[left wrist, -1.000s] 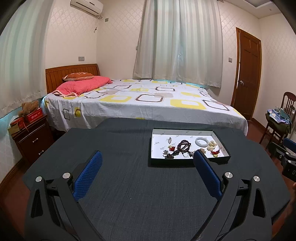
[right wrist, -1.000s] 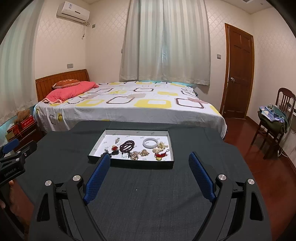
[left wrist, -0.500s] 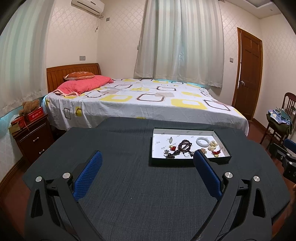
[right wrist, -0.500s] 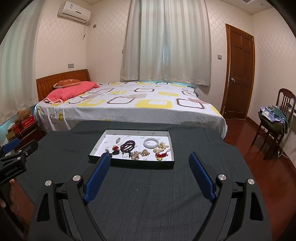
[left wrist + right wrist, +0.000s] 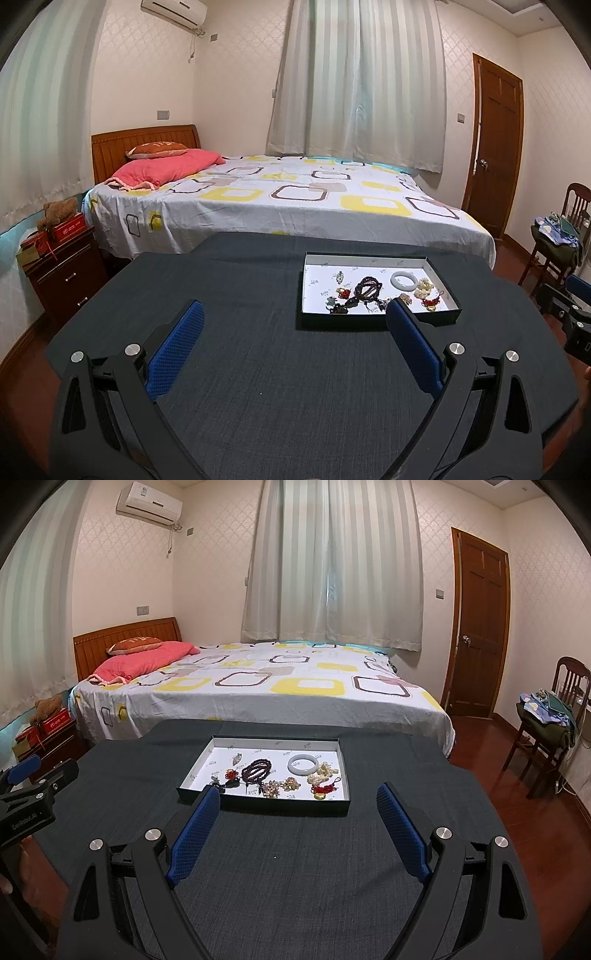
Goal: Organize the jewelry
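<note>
**Both grippers spread wide above the table, jewelry lying in the tray**

The left gripper hangs over the dark cloth-covered table with its blue-padded fingers spread wide; nothing sits between them and they touch nothing. The right gripper is likewise released, its blue pads far apart and bare.

The shallow black tray with its white floor rests on the table just beyond both grippers' fingertips. Inside the tray lie a white bangle, a coil of dark red beads just left of the bangle, a cream bead cluster to the bangle's right, a red and gold charm at the tray's near right corner, and several small pieces along its near edge.

In the right wrist view, the left gripper's body appears at the picture's left edge, left of the tray, bearing the white lettering "GenRobot.AI". Small grey marks are printed on the tray floor, too small to read.
</note>
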`<state>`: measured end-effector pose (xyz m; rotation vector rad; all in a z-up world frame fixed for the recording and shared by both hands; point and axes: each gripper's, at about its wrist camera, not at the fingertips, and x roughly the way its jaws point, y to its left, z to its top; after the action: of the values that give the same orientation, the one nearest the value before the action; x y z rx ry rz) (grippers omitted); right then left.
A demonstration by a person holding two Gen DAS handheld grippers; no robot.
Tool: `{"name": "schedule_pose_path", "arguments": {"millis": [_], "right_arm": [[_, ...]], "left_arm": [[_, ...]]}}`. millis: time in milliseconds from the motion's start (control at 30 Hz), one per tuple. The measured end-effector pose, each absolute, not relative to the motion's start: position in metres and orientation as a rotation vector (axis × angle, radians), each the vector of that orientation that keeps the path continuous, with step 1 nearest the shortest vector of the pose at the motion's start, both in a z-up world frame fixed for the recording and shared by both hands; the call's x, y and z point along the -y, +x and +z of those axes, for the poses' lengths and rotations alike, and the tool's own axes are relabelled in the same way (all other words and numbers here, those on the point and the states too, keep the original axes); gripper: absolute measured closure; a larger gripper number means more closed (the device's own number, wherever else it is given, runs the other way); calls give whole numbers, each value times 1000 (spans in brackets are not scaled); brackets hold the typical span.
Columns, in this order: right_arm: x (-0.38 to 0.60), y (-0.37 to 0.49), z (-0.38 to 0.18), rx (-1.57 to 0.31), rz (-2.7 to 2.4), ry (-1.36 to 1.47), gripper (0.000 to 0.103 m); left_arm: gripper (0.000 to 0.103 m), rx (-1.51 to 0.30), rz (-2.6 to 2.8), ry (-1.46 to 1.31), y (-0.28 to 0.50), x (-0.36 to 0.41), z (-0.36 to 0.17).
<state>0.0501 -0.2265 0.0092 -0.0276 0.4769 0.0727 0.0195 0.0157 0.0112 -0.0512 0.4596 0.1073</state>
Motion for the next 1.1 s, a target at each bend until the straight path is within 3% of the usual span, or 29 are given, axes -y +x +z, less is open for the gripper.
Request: {"name": "schedule_pose_path", "arguments": {"millis": [1100], "right_arm": [[227, 54, -4, -507, 75, -24, 19]], "left_arm": [[4, -493, 157, -74, 33, -29, -2]]}}
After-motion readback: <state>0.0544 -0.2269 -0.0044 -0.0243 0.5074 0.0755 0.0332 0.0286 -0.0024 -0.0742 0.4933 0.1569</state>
